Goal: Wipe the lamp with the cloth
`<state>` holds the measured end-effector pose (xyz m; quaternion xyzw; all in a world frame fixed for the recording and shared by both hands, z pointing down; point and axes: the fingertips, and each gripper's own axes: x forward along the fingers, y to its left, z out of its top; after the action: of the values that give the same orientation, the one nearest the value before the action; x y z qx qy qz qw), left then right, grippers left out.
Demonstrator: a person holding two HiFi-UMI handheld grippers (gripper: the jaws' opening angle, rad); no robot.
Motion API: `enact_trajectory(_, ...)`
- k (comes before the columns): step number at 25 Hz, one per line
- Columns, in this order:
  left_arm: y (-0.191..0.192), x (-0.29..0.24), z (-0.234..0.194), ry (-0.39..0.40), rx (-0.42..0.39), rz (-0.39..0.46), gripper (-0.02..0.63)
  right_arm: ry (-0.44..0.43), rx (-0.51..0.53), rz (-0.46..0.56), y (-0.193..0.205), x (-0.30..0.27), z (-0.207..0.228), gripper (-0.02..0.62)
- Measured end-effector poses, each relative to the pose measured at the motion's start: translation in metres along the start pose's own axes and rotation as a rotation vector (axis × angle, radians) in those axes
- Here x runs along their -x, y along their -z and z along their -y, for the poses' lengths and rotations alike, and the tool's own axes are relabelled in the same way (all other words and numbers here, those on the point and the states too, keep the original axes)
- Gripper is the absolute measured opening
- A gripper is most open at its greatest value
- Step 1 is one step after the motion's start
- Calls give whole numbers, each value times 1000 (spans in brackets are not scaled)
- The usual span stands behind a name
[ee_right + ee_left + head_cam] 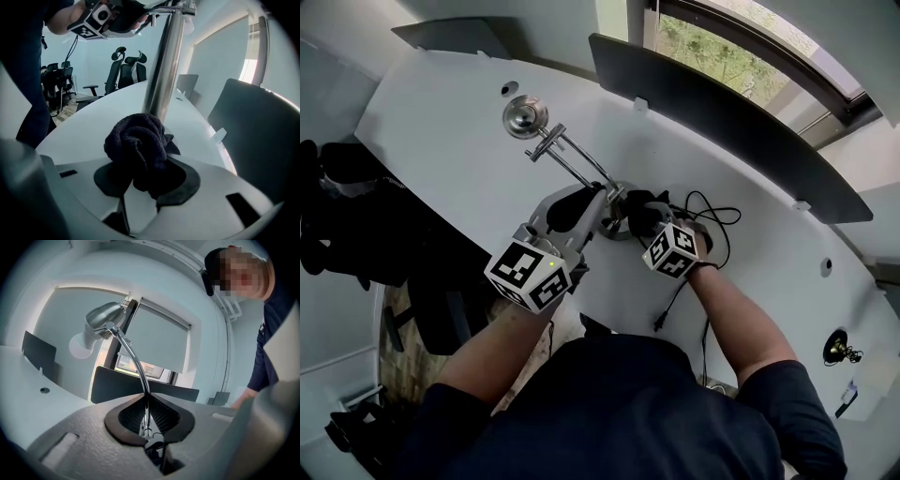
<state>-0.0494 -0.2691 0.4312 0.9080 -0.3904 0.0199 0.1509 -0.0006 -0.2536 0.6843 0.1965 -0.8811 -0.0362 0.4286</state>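
Observation:
A chrome desk lamp stands on the white table, its round head at the far left and its thin arm sloping down to the base. My left gripper is shut on the lamp arm low down; in the left gripper view the arm rises from between the pads of the left gripper to the lamp head. My right gripper is shut on a dark bunched cloth. The cloth presses against the lamp's thick chrome post, just ahead of the right gripper.
A black cable loops on the table behind the right gripper. A dark divider panel runs along the table's far edge, under a window. A small brass object sits at the far right. Office chairs stand beyond the table.

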Motion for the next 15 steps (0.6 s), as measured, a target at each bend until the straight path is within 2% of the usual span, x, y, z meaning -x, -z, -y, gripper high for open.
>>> enact_trajectory(6,1,-1,1,14,-28,-31,37,11,-78,-7,-8,3,-28,149)
enact_trajectory(15,1,-1,2,26,-40,-60,38,-24,-34,-28,-44,-16,-63,146)
